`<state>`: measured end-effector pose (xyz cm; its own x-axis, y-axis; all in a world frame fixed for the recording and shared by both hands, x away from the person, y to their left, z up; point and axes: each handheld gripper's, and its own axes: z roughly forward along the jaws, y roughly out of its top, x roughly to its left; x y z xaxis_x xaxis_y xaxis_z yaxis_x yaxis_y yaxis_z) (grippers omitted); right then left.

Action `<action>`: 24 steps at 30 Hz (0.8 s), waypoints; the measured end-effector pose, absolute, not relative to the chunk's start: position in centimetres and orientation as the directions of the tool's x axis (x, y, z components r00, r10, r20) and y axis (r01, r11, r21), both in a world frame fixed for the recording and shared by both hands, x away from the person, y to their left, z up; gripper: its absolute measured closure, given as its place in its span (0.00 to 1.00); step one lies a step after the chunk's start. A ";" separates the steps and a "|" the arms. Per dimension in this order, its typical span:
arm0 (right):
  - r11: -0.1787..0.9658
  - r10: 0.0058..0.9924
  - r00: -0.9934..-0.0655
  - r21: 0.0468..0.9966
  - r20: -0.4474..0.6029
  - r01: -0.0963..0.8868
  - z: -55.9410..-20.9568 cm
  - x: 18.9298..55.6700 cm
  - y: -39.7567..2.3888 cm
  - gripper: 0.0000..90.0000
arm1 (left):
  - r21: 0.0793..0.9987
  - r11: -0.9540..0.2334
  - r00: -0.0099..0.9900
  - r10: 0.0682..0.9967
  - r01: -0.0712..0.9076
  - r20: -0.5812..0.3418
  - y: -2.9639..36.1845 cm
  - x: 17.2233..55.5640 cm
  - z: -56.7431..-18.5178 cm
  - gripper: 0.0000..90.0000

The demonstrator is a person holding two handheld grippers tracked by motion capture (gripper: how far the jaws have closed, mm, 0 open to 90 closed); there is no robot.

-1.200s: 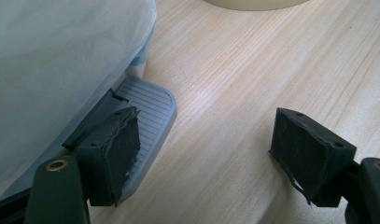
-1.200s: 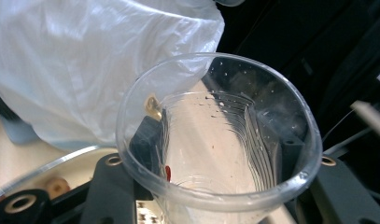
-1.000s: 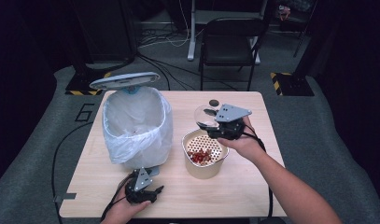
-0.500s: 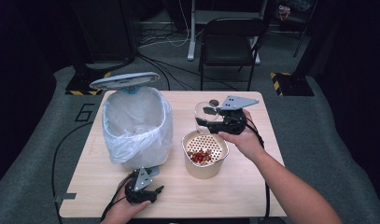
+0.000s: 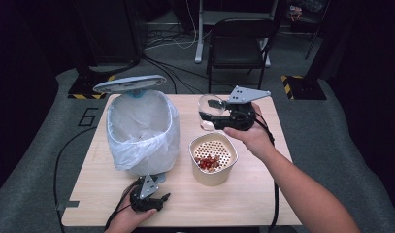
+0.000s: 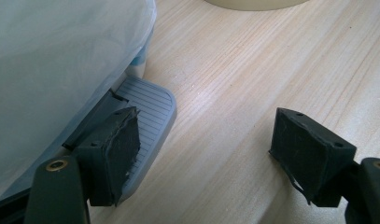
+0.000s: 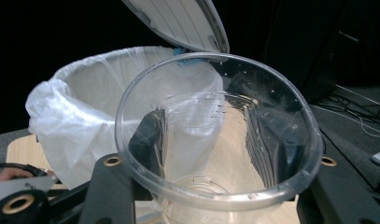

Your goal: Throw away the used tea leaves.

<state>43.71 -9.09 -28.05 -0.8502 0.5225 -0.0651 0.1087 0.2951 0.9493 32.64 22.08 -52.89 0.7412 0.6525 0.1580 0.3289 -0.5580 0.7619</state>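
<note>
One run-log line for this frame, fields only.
right tool: shut on clear cup, held above table | left tool: open, one pad on bin pedal | bin lid: up

Both grippers were black w/ a grey three-cornered plate on top. Left gripper (image 5: 158, 198): worn, frayed black pads (image 6: 124, 142), small screw holes in the jaw blocks, brass-coloured rivets at the jaw arms, black cable trailing off the table edge. Right gripper (image 5: 215, 115): same build, brass rivets, black cable along the bare forearm; no sleeves.
</note>
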 end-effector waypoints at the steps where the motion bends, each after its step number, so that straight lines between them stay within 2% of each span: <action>1: 0.294 0.521 -0.851 0.950 -0.067 0.105 -27.8 43.7 -8.9 0.53 | 0.764 -0.553 0.739 0.656 0.331 0.154 22.0 32.6 -52.9 0.26; 19: 0.269 0.472 -0.880 0.960 -0.056 0.083 -25.2 43.5 -4.7 0.53 | 0.763 -0.554 0.740 0.655 0.333 0.153 22.1 32.7 -52.8 0.26; 24: 0.266 0.460 -0.887 0.961 -0.051 0.082 -25.0 43.4 -3.8 0.53 | 0.776 -0.552 0.733 0.656 0.304 0.180 22.0 32.8 -53.0 0.26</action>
